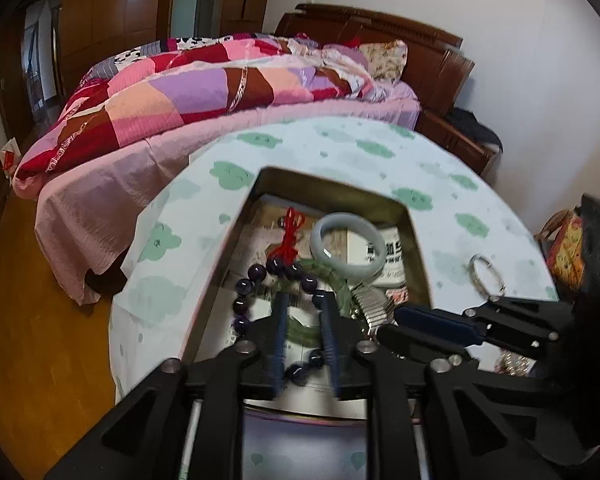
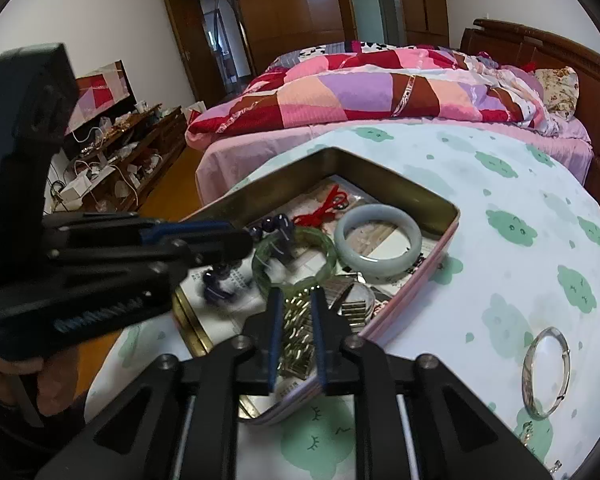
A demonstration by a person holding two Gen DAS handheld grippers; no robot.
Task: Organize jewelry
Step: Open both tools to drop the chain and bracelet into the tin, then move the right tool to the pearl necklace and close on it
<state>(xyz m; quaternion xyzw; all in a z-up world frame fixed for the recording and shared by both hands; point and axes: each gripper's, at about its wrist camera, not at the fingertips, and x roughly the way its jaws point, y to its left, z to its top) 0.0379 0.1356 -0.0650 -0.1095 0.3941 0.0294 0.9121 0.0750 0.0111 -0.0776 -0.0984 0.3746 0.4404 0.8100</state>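
Right wrist view: the silver metal bangle [image 2: 546, 372] is the only piece lying outside the shallow gold-lined tin box [image 2: 400, 184], sitting on the green-patterned cloth off to the right of the right gripper [image 2: 296, 300], long axis running roughly away from the camera. That gripper's jaws are parted over the gold link chain [image 2: 296, 344], not pinching it. The left gripper [image 1: 304, 300] is open too, hovering at the dark purple bead bracelet [image 1: 260, 280]. I reckon the right hand's nearer.
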